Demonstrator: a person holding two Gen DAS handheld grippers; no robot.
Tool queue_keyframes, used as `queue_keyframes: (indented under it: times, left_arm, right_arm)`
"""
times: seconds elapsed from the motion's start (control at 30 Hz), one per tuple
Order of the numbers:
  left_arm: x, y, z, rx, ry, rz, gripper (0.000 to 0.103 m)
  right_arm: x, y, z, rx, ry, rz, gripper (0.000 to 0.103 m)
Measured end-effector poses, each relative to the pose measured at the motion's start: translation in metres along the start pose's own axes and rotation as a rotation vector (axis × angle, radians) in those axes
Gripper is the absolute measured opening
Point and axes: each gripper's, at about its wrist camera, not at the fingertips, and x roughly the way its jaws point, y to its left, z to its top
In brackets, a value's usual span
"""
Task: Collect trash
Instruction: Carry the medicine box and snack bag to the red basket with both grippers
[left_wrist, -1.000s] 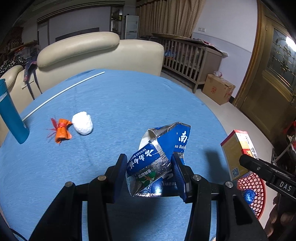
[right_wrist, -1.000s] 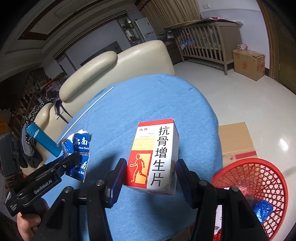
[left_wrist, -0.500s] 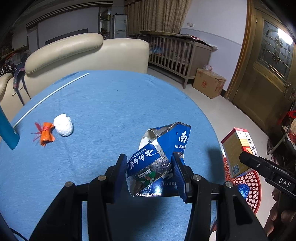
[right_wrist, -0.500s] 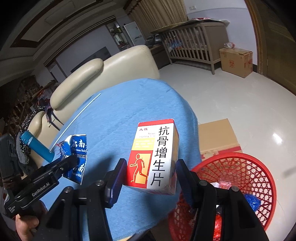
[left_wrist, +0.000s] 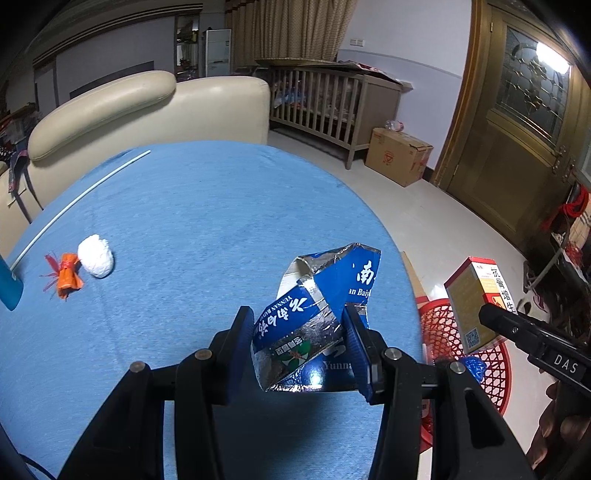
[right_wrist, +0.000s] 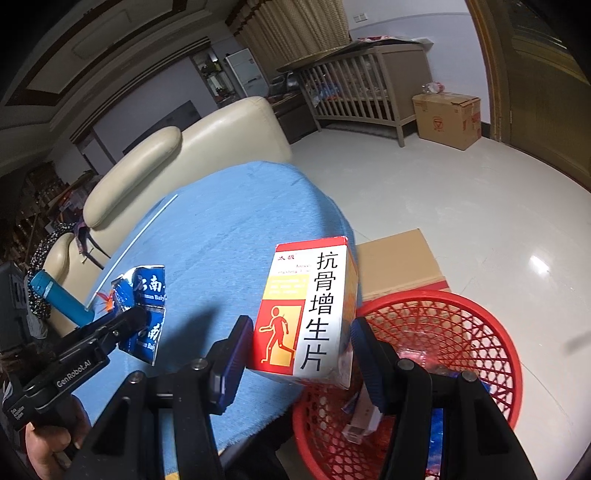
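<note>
Your right gripper is closed on the red and white medicine box, its two blue pads pressing the box on both sides, so the jaws stand only as wide as the box, which sits upright with its printed face toward the camera. You hold it past the edge of the blue table, and the red mesh basket lies just below and to the right of the fingers, on the floor; I think this is why the box is carried this way, so it can fall straight in once you open. Some trash is already inside the basket. Your left gripper is closed in the same manner on the crumpled blue and silver carton, which is squeezed between the pads and rises above them over the table near its edge; the basket is to the right of these fingers, partly hidden. Far to the left of that gripper, an orange wrapper and a white paper ball lie touching each other on the cloth, probably the next things to collect
</note>
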Motion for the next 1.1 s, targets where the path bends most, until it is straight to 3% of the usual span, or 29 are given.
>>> queue_keyframes:
  times: [0.73, 1.1]
  left_arm:
    - [-0.003, -0.051, -0.01, 0.101, 0.009, -0.081, 0.05]
    - [0.001, -0.075, -0.012, 0.161, 0.023, -0.112, 0.05]
  right_arm:
    - [-0.03, -0.078, -0.023, 0.11, -0.004, -0.158, 0.058]
    - [-0.032, -0.097, -0.034, 0.144, 0.008, -0.175, 0.058]
